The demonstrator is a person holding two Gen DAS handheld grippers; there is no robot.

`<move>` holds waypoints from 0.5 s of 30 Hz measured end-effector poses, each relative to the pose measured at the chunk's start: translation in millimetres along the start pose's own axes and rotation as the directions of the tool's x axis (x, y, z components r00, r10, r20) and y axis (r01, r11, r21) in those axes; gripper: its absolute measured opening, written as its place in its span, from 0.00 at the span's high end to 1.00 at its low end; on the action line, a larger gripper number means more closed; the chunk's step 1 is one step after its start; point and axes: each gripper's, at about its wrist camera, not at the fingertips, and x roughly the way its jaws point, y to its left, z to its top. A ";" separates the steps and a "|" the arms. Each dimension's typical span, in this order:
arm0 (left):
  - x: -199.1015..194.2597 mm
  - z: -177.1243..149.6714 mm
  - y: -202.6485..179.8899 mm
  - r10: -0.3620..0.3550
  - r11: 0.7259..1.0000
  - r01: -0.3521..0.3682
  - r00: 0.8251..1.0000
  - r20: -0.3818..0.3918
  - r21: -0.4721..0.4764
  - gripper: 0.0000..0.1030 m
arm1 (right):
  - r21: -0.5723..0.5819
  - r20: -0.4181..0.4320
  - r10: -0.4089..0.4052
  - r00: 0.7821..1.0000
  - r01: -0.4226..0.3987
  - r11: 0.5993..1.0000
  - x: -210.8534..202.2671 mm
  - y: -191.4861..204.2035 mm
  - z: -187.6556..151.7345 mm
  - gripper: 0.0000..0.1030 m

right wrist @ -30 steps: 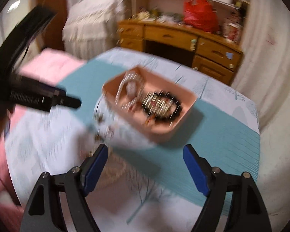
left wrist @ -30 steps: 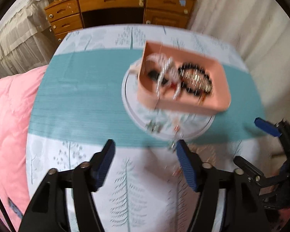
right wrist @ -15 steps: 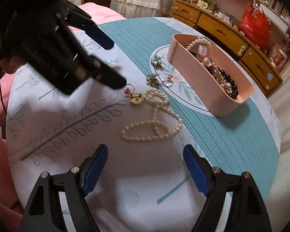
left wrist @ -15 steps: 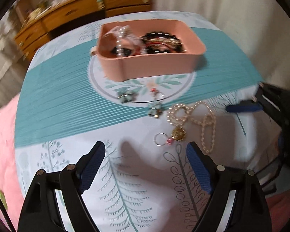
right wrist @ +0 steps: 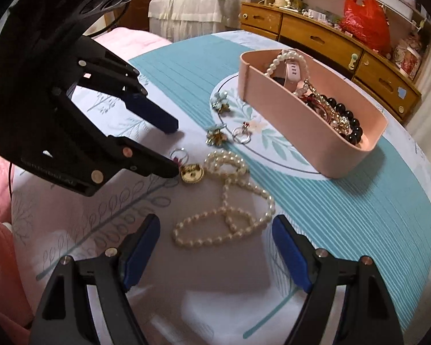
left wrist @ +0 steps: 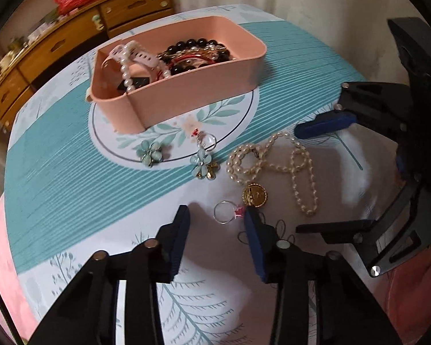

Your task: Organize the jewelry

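Note:
A pink tray holds a watch, pearls and a black bead bracelet. Loose on the tablecloth lie a pearl necklace with a gold pendant, a silver ring with a pink stone, two green flower earrings and a second ring. My left gripper is open, low, its fingertips either side of the silver ring. My right gripper is open, straddling the pearl necklace.
The round table has a teal and white cloth. A wooden dresser with a red bag stands behind it. A pink quilt lies at the left side of the table.
Both grippers moved down and closer to the loose jewelry. The left gripper's fingers narrowed and now flank the silver ring. The right gripper came over the pearl necklace.

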 end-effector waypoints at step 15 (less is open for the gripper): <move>-2.5 -0.9 17.4 -0.097 0.994 0.096 0.995 0.033 0.043 0.82 | 0.144 -0.002 -0.102 0.995 0.101 0.984 5.3 -3.9 23.5 0.85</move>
